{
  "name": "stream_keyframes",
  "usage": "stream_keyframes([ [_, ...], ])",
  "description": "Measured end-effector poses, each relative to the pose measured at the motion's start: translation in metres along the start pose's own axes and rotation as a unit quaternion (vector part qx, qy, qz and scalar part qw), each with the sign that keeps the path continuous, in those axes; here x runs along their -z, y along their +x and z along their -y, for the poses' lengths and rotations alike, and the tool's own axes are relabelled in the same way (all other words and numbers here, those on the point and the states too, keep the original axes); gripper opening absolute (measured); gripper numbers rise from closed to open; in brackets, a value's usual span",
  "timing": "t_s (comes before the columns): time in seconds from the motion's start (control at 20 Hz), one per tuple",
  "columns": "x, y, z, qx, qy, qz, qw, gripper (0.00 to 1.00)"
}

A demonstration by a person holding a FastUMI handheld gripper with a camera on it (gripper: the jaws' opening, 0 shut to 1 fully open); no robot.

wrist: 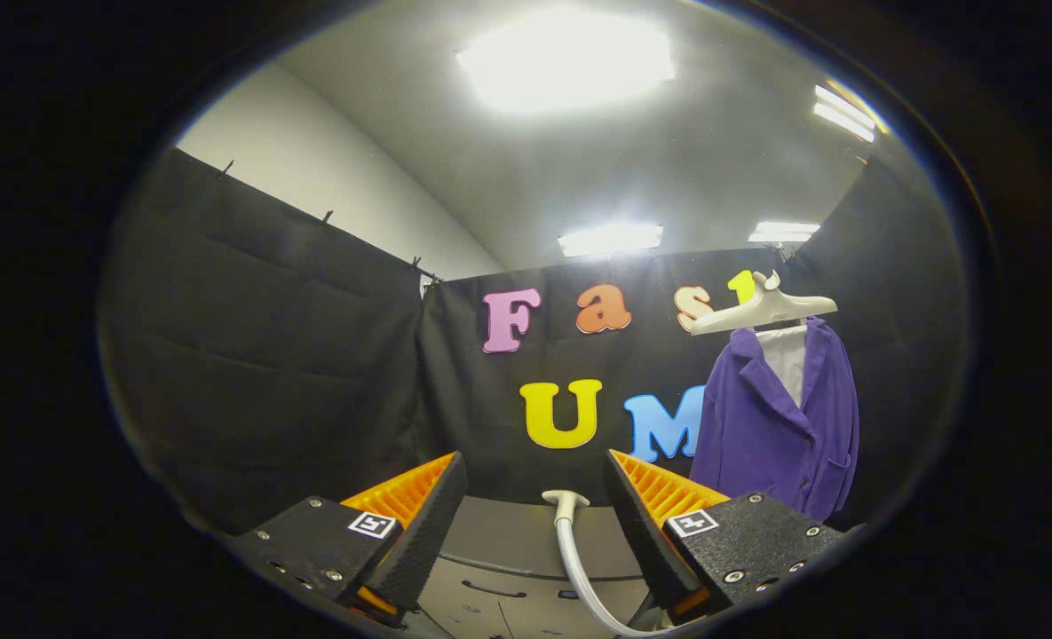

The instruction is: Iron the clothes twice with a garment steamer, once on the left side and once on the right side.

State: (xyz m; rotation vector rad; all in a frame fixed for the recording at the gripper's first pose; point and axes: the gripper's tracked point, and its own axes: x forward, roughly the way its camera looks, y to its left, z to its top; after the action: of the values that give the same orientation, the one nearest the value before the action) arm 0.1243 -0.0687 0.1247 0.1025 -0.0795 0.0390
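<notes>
Purple fabric catches my eye first: the jacket (779,417) hangs at about two o'clock from my fingers, well beyond them, draped over a pale hanger (761,311) against the booth's black wall. It hangs open at the front over a white lining or shirt (787,359), so both front panels are free to be steamed, which I judge is why it is hung rather than laid flat.

My gripper (534,524) has its fingers spread wide apart, holding nothing. Between them, at twelve o'clock and just ahead, a pale hose (579,568) rises and ends in a flared collar (565,499); I take this for part of the garment steamer, standing upright on a grey unit (508,550) so a handle can be reached from above. I cannot tell where the steamer head itself sits.

Neither side of the jacket looks treated yet; my judgement is that the pickup comes first.
</notes>
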Motion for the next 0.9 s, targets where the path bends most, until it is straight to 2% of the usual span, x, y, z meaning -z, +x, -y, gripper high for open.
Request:
stream_keyframes([
  [0.15,-0.003,0.041,0.012,0.005,0.004,-0.016,1.000,0.94],
  [0.3,0.014,0.094,0.013,0.019,-0.008,-0.049,0.999,0.94],
  [0.45,0.031,0.145,0.023,0.048,-0.001,-0.071,0.996,0.94],
  [0.6,0.043,0.191,0.031,0.080,-0.021,-0.090,0.993,0.94],
  [0.9,0.097,0.268,0.022,0.072,0.027,-0.154,0.985,0.94],
])
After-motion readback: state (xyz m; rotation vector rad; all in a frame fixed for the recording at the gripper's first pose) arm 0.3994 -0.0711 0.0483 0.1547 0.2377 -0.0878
